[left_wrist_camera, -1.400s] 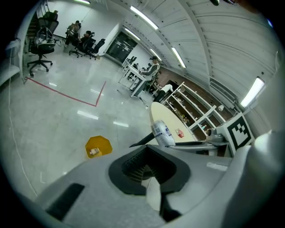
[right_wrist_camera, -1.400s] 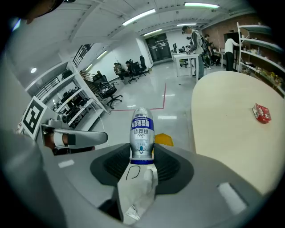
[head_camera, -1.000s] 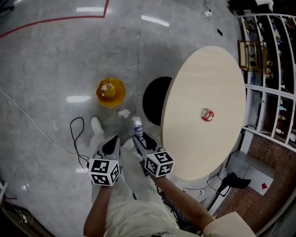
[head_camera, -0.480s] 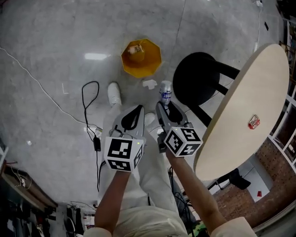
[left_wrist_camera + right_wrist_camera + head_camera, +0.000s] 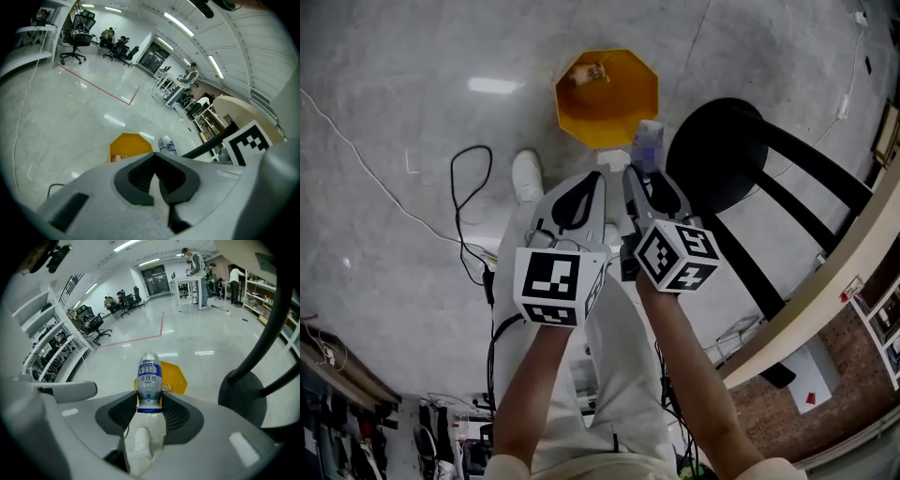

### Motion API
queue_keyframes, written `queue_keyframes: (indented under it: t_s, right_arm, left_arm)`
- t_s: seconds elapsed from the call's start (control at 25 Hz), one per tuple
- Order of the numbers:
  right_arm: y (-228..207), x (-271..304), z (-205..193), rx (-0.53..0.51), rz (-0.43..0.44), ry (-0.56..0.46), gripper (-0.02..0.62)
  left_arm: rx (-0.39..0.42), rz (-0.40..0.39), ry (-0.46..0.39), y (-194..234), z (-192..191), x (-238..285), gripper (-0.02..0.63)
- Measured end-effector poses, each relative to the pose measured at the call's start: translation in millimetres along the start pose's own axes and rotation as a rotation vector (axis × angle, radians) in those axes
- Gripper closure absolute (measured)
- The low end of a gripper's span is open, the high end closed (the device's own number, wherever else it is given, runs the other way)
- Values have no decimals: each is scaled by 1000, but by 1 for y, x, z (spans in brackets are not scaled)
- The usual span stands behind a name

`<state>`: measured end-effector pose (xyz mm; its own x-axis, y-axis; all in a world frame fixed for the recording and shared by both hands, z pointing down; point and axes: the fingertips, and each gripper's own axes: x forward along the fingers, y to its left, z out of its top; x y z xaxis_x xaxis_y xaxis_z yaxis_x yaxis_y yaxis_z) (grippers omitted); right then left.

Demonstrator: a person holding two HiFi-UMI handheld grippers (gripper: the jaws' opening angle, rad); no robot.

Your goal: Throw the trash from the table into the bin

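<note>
A small bottle (image 5: 149,376) is held tight by the right hand-held gripper (image 5: 149,401), with its long side pointed forward and down. The left hand-held gripper (image 5: 154,174) is closed on nothing. The yellow bin (image 5: 619,108) is seen on the floor, just past the bottle's tip.

Head cam: up on the person, facing steeply down at the floor (image 5: 403,75); left gripper (image 5: 592,180) and right gripper (image 5: 649,178) close under the lens, bin (image 5: 607,98) just past them. Left gripper cam: rides on its gripper, looks along the jaws, shallow tilt, out across the floor to far desks (image 5: 176,89). Right gripper cam: same mount, pitched steeper; bottle (image 5: 149,376) right at the lens. All three share bin and bottle; head and right cams both catch the stool (image 5: 722,159).
</note>
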<state>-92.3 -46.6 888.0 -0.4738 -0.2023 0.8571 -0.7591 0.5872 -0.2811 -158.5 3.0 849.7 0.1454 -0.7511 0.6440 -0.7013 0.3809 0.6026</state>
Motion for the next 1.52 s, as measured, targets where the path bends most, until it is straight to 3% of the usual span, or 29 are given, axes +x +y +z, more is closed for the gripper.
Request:
queue_keyframes:
  t_s: [0.48,0.68,0.88,1.0,1.12,1.28,1.52]
  right_arm:
    - [-33,74,-18,-65,24,-38,423]
    - [-36,96,-25,-111,43,-33,422]
    - [-35,106,-24,-93,56,-26,422]
    - [-31,109,-24,-99,87,-10,415]
    - [-32,104,-23,-44,94,-30,324]
    - [-35,87,-31,-37,65,-39,341]
    - [-24,53,-27,-41,88,-78,388]
  left_arm:
    - [48,92,-74,47,-47,52,600]
    - [11,123,-79,57,-68,68,600]
    - [1,148,-72,63,-78,71,600]
    - [-18,160,-80,65,-80,69,600]
    - [-5,160,-82,62,-81,71,601]
    - [-2,151,-78,59,-82,70,600]
    - [-3,171,-77,67,-84,61,600]
